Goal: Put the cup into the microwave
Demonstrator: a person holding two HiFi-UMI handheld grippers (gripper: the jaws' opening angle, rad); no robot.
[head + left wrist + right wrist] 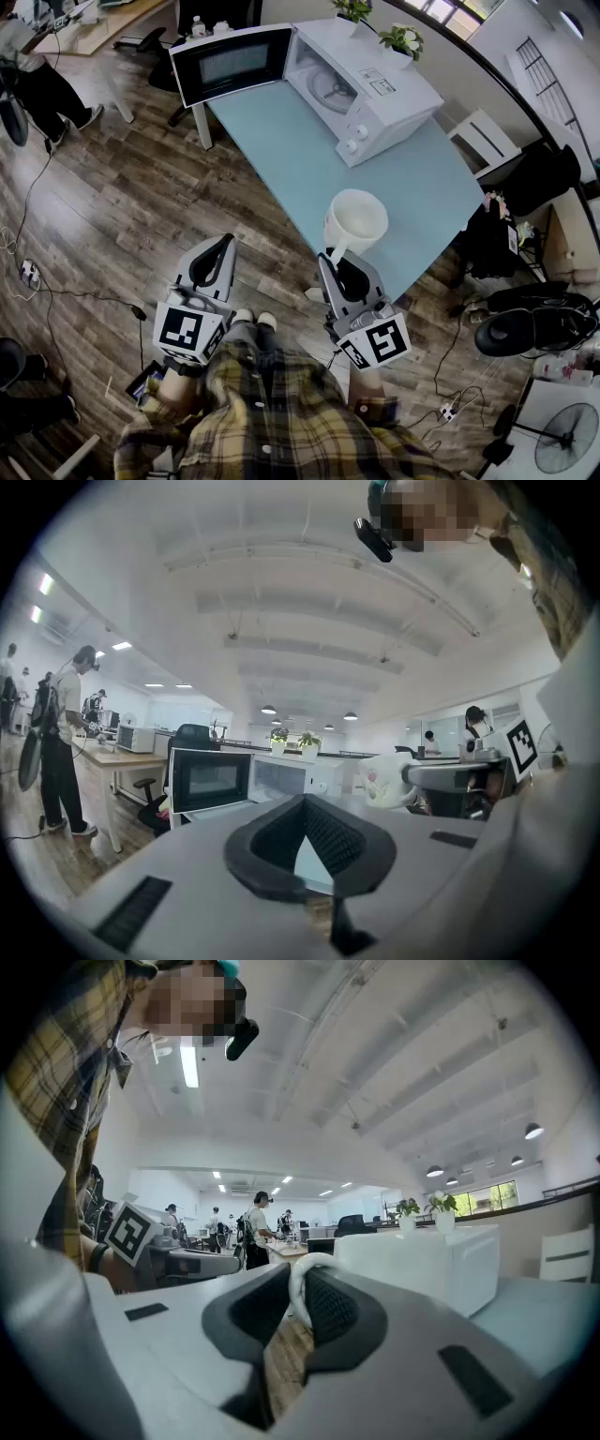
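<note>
Right gripper view alone: cup handle point(296, 1288) between fingers point(330, 1309)

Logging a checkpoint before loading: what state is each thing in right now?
microwave: door open
cup: upright, looks empty, held by its handle
right gripper: shut on the cup's handle
left gripper: shut, empty

Open-plan office: desks point(105, 755), swivel chairs point(194, 735).
</note>
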